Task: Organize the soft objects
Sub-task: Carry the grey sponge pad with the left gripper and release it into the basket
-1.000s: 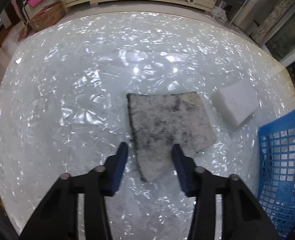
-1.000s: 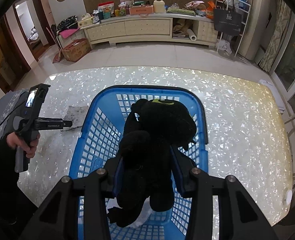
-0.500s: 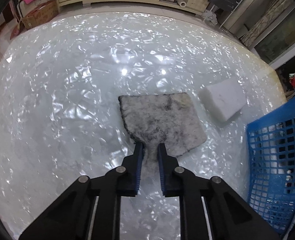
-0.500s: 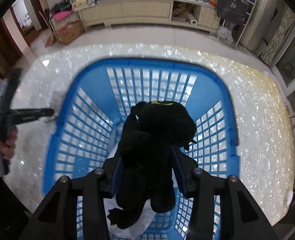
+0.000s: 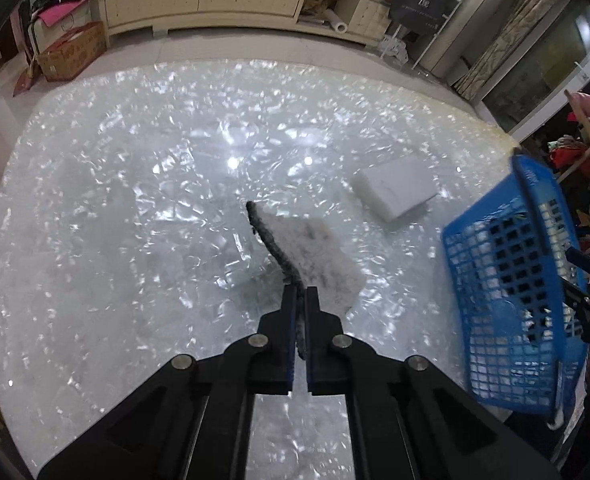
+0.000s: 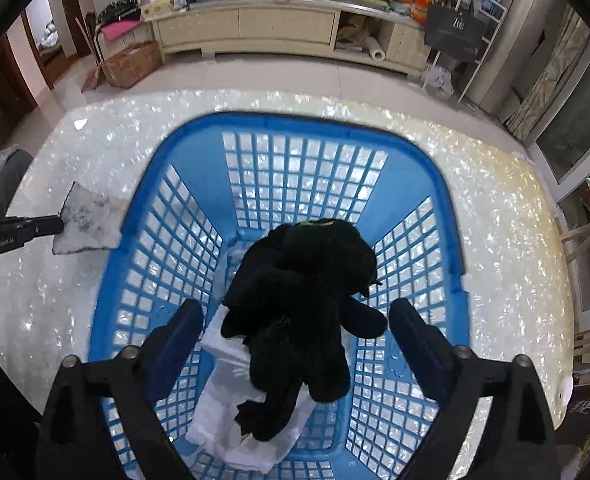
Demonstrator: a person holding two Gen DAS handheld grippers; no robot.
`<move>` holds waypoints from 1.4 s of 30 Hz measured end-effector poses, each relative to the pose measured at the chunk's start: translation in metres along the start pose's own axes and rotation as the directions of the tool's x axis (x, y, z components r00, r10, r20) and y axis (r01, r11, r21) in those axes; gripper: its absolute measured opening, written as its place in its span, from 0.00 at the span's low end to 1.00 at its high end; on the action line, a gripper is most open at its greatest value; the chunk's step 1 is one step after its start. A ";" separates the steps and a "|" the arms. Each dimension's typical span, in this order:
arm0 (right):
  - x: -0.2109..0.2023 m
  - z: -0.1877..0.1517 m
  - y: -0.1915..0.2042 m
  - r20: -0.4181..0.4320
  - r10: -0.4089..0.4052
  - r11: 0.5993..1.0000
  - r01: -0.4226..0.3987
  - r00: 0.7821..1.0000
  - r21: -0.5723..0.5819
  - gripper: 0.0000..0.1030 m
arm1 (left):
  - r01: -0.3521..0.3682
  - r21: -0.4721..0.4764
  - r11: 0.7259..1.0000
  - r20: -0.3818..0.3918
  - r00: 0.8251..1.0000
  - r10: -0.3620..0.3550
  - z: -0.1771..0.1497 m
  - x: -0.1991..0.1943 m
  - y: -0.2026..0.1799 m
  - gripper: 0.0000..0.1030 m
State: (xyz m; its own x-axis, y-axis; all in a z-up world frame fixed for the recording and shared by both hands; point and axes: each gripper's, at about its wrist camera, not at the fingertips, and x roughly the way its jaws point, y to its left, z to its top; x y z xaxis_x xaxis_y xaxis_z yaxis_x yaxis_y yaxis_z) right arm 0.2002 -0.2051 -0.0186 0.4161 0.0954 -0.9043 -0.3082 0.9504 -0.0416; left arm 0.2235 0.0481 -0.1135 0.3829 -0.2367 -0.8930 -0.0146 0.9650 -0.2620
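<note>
1. Grey fleece pad (image 5: 315, 256) hung pinched by its near corner in the left gripper (image 5: 302, 300), whose jaws were closed almost flat on it; it tilted up off the pearly table (image 5: 135, 240), far end leading away.
2. Blue basket (image 5: 507, 280) stood to the right of that gripper, near but apart; the pad's long axis ran forward, so by my judgement the carry had to swing rightward over the rim.
3. White sponge block (image 5: 395, 192) lay on the table beyond the pad, between it and the basket.
4. Right gripper (image 6: 295, 340) was spread wide above the basket, gripping nothing; the black plush toy (image 6: 303, 300) lay between its fingers on a white cloth (image 6: 231, 420) inside.
</note>
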 end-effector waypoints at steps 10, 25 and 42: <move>-0.060 -0.032 -0.013 0.108 0.009 0.999 -0.013 0.994 0.038 1.00 | 0.026 0.051 0.998 0.085 0.996 -0.030 -0.016 -0.061 -0.030 0.02; -0.062 -0.063 -0.040 0.122 -0.007 0.994 -0.006 0.992 0.108 1.00 | 0.096 0.247 0.964 0.185 0.972 -0.144 -0.019 -0.141 -0.137 0.02; -0.051 -0.078 -0.076 0.101 0.016 0.979 -0.036 0.995 0.200 1.00 | 0.184 0.429 0.885 0.050 0.973 -0.226 0.005 -0.083 -0.261 0.02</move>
State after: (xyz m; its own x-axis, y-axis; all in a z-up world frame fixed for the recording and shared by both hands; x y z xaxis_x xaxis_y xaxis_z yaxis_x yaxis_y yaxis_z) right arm 0.1354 -0.3052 -0.0028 0.4957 0.1399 -0.8572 -0.1456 0.9864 0.0768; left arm 0.1999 -0.1835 0.0305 0.4217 -0.4428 -0.7913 0.4533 0.8587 -0.2389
